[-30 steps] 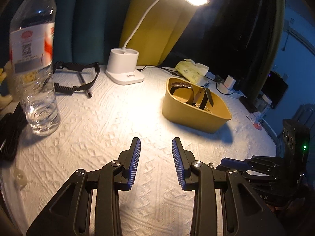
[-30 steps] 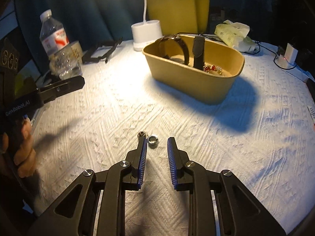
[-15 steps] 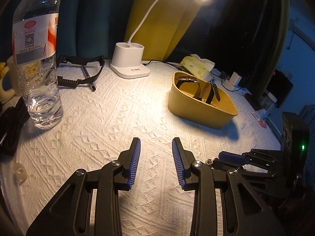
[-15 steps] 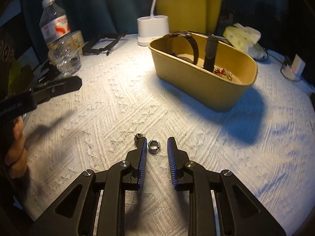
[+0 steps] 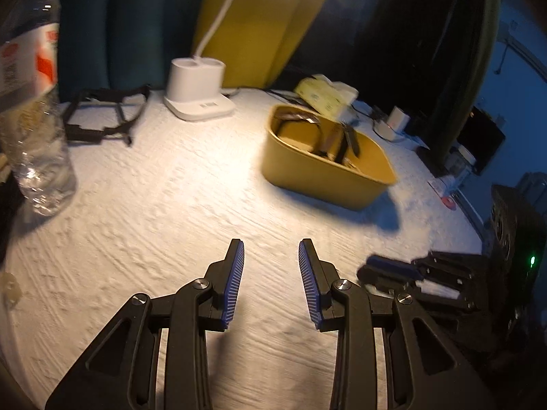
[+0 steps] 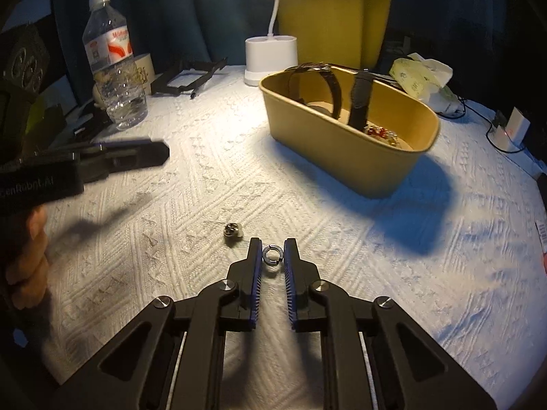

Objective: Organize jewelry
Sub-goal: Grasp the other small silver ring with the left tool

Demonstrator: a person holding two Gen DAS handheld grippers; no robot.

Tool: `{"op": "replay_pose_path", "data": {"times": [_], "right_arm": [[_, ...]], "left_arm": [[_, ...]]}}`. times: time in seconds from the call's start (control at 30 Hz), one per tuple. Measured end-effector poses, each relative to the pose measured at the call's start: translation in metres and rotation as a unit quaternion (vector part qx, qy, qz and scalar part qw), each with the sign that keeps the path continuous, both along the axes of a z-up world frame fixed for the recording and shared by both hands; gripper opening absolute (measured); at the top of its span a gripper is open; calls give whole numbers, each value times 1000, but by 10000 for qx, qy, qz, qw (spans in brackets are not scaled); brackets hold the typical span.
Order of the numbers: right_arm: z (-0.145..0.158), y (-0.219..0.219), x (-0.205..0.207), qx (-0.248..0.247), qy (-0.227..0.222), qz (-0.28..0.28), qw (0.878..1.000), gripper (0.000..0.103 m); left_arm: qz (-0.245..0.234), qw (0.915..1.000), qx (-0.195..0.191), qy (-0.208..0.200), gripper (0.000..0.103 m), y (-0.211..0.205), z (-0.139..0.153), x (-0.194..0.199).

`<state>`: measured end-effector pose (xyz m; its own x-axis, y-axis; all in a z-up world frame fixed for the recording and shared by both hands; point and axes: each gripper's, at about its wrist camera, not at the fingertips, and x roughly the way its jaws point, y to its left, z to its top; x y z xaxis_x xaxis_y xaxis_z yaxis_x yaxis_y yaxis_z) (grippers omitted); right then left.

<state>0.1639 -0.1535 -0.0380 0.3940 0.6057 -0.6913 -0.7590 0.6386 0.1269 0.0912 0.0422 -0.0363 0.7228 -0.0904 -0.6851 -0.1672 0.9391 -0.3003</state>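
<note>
A small silver ring [image 6: 272, 253] lies on the white cloth between the fingertips of my right gripper [image 6: 272, 249], whose jaws stand close on either side of it, still slightly apart. A second small metal piece [image 6: 233, 229] lies just left of it. The yellow tray [image 6: 345, 150] behind holds watches with dark straps [image 6: 359, 99] and red-gold beads [image 6: 381, 134]. My left gripper [image 5: 271, 259] is open and empty over bare cloth; the tray [image 5: 324, 174] is to its far right. The right gripper shows in the left wrist view [image 5: 389, 270].
A water bottle [image 6: 114, 65] stands at the left. A white lamp base [image 6: 270, 58] and a black strap [image 6: 188, 78] lie at the back. A crumpled bag [image 6: 424, 75] and a charger [image 6: 512, 130] sit at the right.
My right gripper has moved forward so the ring now lies between its fingertips, and its jaws have narrowed. The left gripper has shifted, staying open.
</note>
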Motion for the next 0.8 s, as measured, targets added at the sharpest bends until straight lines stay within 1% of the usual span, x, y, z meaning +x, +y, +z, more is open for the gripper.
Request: {"op": "replay_pose_path", "data": {"times": [0.13, 0.3, 0.47, 0.6, 0.7, 0.77, 0.8], "right_arm": [[4, -16, 2, 218, -17, -86, 9997, 12], [3, -35, 5, 376, 6, -155, 9992, 12], [2, -55, 6, 531, 36, -248, 9983, 13], [2, -68, 8, 610, 71, -345, 9975, 13], [5, -77, 7, 667, 25, -410, 9969, 13], [6, -82, 7, 708, 18, -467, 9964, 13], [6, -83, 8, 716, 24, -496, 9962, 13]], "left_arm": [[-183, 9996, 58, 202, 36, -21, -6, 4], [-370, 9988, 50, 307, 36, -42, -9, 9], [-538, 9976, 170, 403, 35, -62, -12, 14], [-661, 9963, 322, 453, 35, -75, -15, 18], [-595, 9942, 691, 577, 35, -82, -18, 24], [-565, 9937, 693, 673, 35, -81, -23, 28], [-561, 9938, 725, 636, 35, -81, -23, 29]]}}
